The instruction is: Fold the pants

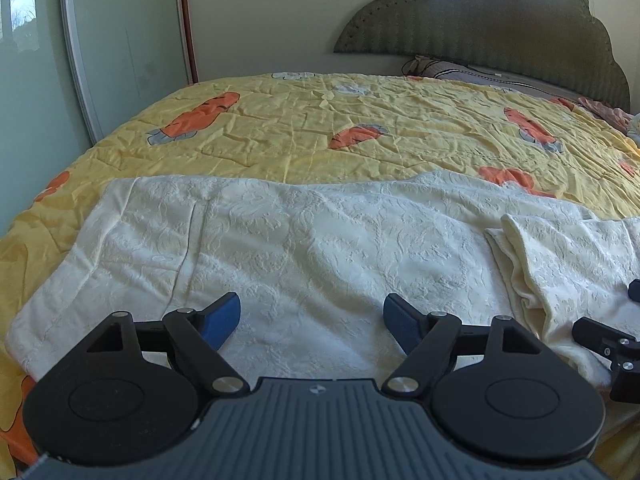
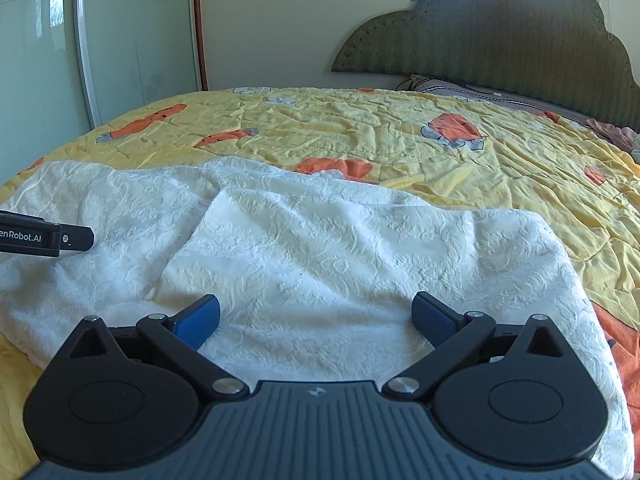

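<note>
Cream-white textured pants (image 1: 304, 240) lie spread across the near side of the bed. In the right wrist view the same pants (image 2: 320, 264) show a folded-over layer on top. My left gripper (image 1: 312, 320) hovers over the cloth, open, blue pads apart with nothing pinched. My right gripper (image 2: 316, 318) stands open wide above the folded layer, also gripping nothing. The right gripper's black body (image 1: 608, 344) shows at the right edge of the left wrist view. The left gripper's body (image 2: 44, 238) enters the right wrist view from the left.
A yellow quilt with orange carrot prints (image 1: 360, 128) covers the bed. A dark green scalloped headboard (image 1: 500, 28) and pillows (image 1: 452, 70) sit at the far right. Glass wardrobe doors (image 1: 120, 48) stand beyond the bed's left side.
</note>
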Tool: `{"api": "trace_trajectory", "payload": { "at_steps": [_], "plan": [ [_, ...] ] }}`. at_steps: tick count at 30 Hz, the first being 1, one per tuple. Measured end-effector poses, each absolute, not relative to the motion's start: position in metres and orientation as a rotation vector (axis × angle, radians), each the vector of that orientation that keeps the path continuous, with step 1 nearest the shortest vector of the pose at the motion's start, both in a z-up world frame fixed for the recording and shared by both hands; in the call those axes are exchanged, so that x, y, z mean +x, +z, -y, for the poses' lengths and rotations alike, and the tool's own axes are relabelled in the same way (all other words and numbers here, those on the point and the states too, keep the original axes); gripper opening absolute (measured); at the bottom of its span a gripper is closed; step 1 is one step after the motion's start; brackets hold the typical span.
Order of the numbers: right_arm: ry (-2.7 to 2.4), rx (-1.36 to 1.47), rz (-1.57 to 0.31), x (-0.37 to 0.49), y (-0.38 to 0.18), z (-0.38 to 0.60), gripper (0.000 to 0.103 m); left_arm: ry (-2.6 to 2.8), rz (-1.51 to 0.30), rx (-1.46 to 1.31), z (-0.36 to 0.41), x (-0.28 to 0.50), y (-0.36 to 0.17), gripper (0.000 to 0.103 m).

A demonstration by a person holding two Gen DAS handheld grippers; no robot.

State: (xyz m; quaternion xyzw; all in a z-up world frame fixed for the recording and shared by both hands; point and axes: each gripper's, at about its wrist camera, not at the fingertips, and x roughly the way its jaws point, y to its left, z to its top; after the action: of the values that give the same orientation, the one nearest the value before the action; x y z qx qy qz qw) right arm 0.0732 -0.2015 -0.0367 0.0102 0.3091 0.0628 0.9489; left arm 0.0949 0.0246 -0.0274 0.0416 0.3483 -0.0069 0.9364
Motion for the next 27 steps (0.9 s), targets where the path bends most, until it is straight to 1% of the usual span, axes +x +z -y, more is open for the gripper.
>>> {"api": "trace_trajectory", "payload": {
  "at_steps": [6,9,11,13,27],
  "plan": [
    [0.125,0.015,-0.631,0.073,-0.037,0.2,0.103,-0.006,-0.691,0.1,-0.024,0.091,-0.034,0.085],
    [0.126,0.015,-0.631,0.073,-0.037,0.2,0.103,0.0,-0.672,0.11,-0.025,0.089,-0.038,0.088],
    [0.126,0.015,-0.631,0.073,-0.037,0.2,0.103,0.011,-0.657,0.112,-0.025,0.088,-0.04,0.093],
    [0.126,0.017,-0.631,0.073,-0.037,0.2,0.103,0.018,-0.643,0.106,-0.026,0.087,-0.043,0.094],
    [0.125,0.016,-0.631,0.073,-0.037,0.2,0.103,0.009,-0.637,0.091,-0.028,0.087,-0.044,0.097]
  ]
}}
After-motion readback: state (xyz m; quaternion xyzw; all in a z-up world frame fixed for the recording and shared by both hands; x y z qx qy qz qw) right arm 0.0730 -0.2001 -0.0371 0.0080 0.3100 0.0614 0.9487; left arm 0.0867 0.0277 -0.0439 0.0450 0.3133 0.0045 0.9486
